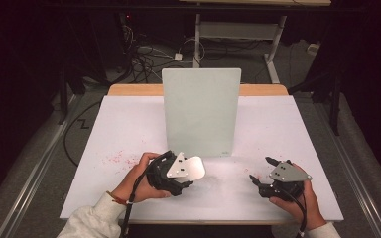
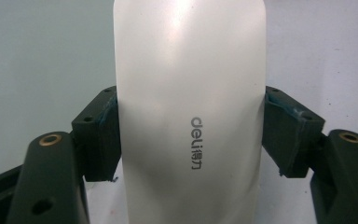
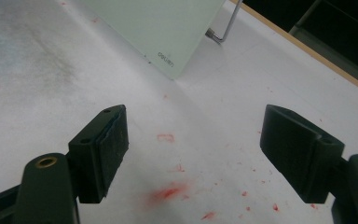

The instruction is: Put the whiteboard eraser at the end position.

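In the high view, a white eraser [image 1: 194, 167] is held by the left gripper [image 1: 178, 179] just before the upright board [image 1: 201, 111]. In the left gripper view, the eraser [image 2: 190, 112] is clamped between both jaws. In the right gripper view, the right gripper [image 3: 193, 154] is seen spread wide above red smears [image 3: 170, 192] on the table [image 3: 37, 70].

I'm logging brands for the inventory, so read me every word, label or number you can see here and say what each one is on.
"deli" with two Chinese characters after it: on the white eraser clamped in the left gripper's jaws.
A small mark on the lower corner of the standing glass board: probably the same logo, too small to read.
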Available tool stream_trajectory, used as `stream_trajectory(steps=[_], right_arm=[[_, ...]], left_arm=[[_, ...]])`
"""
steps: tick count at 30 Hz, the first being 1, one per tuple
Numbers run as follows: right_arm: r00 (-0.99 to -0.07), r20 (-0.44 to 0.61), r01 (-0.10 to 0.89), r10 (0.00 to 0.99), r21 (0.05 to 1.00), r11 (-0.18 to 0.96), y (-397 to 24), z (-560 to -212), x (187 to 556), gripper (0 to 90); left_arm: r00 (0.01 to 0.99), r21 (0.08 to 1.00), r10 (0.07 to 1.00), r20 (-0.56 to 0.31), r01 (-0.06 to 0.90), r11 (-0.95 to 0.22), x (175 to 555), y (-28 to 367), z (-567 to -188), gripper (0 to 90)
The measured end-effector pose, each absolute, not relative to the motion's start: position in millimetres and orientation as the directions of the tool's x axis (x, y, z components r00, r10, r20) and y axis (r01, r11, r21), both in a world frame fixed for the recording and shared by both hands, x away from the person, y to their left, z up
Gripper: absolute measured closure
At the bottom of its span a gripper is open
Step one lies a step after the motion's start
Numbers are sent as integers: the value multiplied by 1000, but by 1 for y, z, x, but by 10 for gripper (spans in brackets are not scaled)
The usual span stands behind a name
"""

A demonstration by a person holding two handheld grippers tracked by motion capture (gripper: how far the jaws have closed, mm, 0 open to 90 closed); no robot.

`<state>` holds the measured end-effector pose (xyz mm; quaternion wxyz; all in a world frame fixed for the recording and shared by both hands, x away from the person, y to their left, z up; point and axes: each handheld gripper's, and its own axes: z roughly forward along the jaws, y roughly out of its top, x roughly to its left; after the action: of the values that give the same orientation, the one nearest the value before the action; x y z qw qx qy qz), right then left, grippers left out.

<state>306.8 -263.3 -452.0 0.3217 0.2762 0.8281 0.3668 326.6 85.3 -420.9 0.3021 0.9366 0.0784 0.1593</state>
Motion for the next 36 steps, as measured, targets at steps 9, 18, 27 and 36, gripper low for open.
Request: stream_trajectory(steps=[9, 18, 27, 36], right_arm=[[-643, -333, 220, 690, 782, 583, -262, -453, 306, 241], [-650, -335, 221, 682, 775, 592, -261, -454, 307, 245], [-652, -334, 223, 681, 773, 593, -260, -455, 307, 245], [-655, -336, 222, 676, 770, 598, -260, -455, 307, 246]], left_arm=[[969, 551, 167, 182, 40, -834, 333, 65, -432, 290], [983, 510, 102, 155, 9, -860, 335, 50, -441, 289], [984, 475, 67, 163, -19, -880, 335, 39, -445, 289], [982, 493, 68, 178, -30, -870, 336, 33, -445, 275]])
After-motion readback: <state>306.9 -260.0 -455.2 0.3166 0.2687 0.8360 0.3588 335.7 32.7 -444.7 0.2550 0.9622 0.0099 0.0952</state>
